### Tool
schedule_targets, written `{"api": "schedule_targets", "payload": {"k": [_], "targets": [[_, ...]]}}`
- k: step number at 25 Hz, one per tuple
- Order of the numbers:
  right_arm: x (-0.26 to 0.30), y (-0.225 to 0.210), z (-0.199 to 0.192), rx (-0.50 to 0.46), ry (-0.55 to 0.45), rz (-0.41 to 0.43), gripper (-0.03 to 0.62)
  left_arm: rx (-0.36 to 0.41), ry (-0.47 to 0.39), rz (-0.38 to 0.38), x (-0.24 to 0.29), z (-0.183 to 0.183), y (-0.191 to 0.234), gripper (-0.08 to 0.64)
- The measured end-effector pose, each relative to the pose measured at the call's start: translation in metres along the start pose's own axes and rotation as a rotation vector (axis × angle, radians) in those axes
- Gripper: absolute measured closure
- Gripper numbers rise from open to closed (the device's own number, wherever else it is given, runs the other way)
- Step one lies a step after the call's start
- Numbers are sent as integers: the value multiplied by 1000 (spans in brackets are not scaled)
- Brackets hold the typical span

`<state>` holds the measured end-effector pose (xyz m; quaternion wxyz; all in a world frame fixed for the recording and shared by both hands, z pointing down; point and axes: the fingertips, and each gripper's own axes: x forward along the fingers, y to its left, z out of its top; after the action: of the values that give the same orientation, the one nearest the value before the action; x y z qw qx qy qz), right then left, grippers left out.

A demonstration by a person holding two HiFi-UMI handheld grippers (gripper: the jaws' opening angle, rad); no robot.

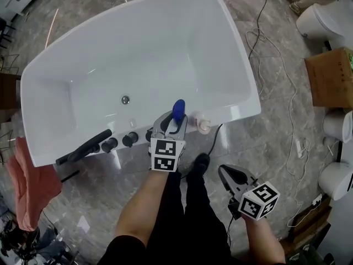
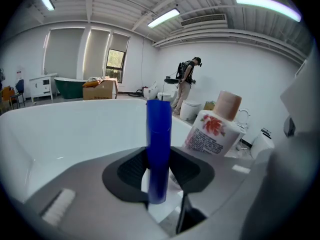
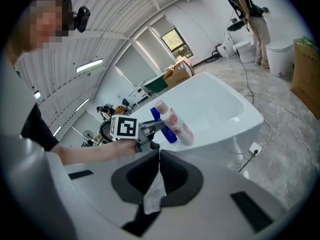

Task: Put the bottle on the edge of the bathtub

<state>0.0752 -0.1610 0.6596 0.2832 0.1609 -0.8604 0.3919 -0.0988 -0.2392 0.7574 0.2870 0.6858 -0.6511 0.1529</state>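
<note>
A slim blue bottle (image 1: 178, 110) stands upright over the near rim of the white bathtub (image 1: 231, 48). My left gripper (image 1: 175, 122) is shut on it, and in the left gripper view the pads press both sides of the blue bottle (image 2: 159, 144). Just right of it a white bottle with a flower label and pink cap (image 1: 204, 125) (image 2: 215, 129) stands on the rim. My right gripper (image 1: 225, 173) hangs low over the floor, apart from the tub. Its jaws are shut and hold nothing (image 3: 159, 156).
Black tap knobs (image 1: 120, 142) and a black hand shower (image 1: 84, 147) sit on the near rim at the left. A pink cloth (image 1: 30, 181) hangs at the far left. A cardboard box (image 1: 331, 76), white toilets (image 1: 325, 15) and cables (image 1: 259, 37) occupy the floor at right.
</note>
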Motion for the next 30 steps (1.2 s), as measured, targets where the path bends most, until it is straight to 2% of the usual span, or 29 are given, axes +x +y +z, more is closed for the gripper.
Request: {"api": "schedule_targets", "payload": {"k": [5, 11, 18, 26, 30], "targets": [[-2, -3, -1, 1, 2, -4, 580, 6, -3, 44, 11, 11, 9, 410], [-3, -5, -2, 2, 9, -5, 580, -55, 2, 70, 14, 1, 17, 410], [0, -3, 3, 3, 8, 6, 580, -9, 31, 38, 0, -7, 1, 411], [2, 2, 12, -2, 2, 22, 580, 61, 89, 41, -15, -30, -15, 410], [1, 4, 20, -10, -8, 24, 580, 56, 132, 43, -23, -38, -17, 408]]}}
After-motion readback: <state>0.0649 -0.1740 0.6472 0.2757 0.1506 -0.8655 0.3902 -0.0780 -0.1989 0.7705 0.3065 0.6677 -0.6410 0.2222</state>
